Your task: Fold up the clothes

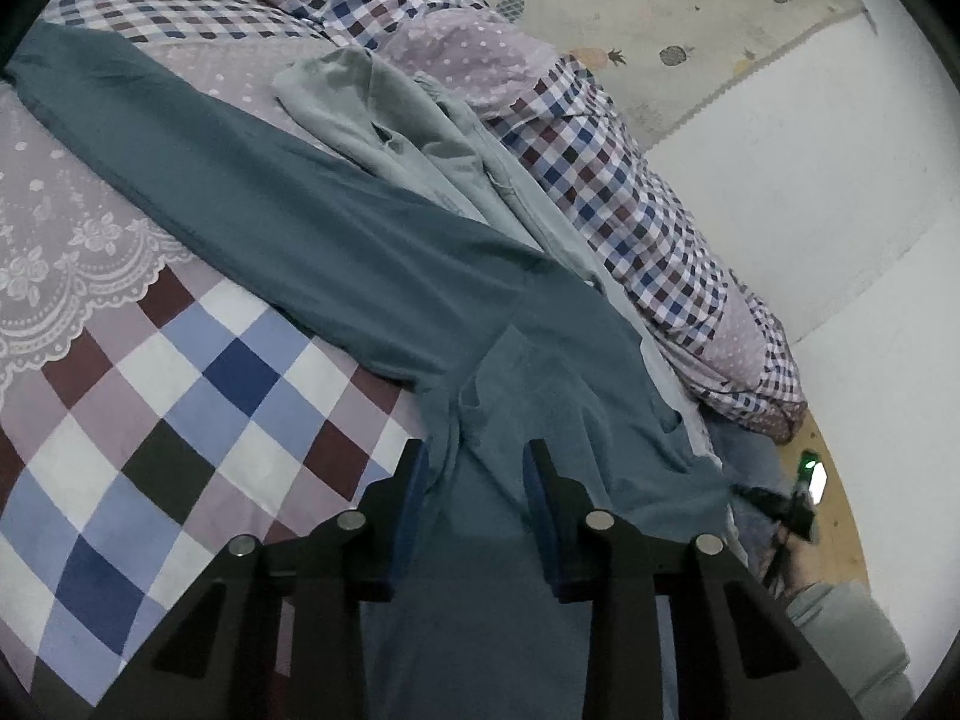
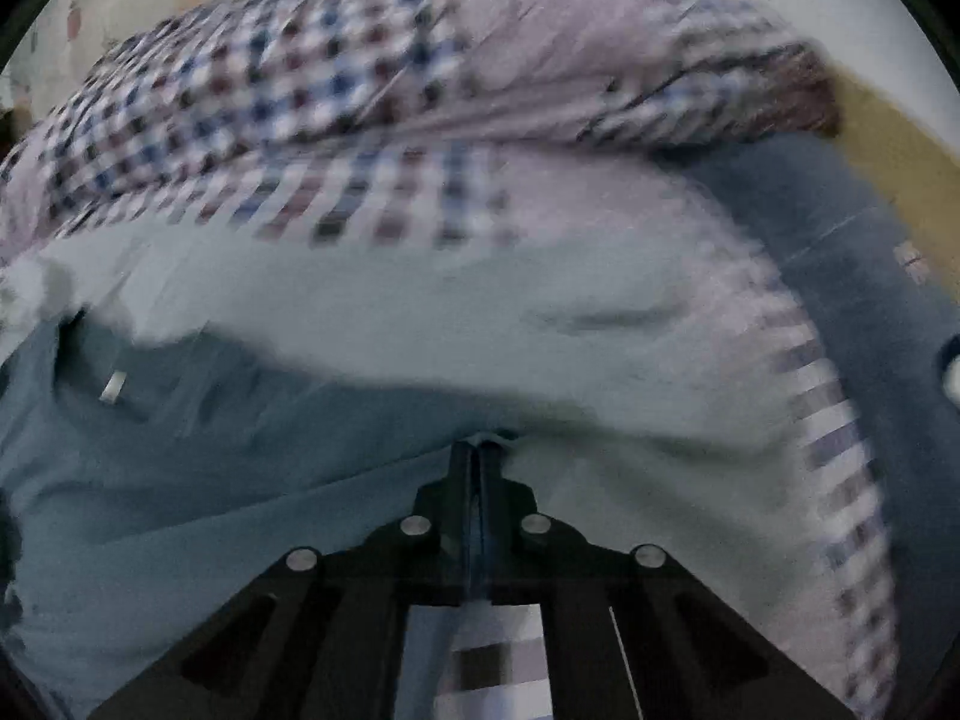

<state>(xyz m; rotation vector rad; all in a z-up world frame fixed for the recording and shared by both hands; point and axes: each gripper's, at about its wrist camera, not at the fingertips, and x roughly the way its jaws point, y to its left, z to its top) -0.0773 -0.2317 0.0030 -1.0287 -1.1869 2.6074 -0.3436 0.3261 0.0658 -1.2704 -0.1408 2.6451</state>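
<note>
A dark teal garment [image 1: 336, 228] lies stretched across the checked bed cover, running from the far left down to my left gripper [image 1: 477, 456]. My left gripper is open, its blue-padded fingers [image 1: 540, 474] straddling a fold of the teal cloth. A pale grey-green garment [image 1: 408, 120] lies crumpled beside and partly under it. In the blurred right wrist view my right gripper [image 2: 480, 447] is shut on the edge of the teal garment [image 2: 210, 450], where it meets the pale garment [image 2: 420, 312].
A rolled checked and dotted quilt [image 1: 630, 180] lies along the far side of the bed, also in the right wrist view [image 2: 360, 90]. The checked bed cover [image 1: 180, 420] is bare at the left. A white wall [image 1: 810, 180] stands beyond.
</note>
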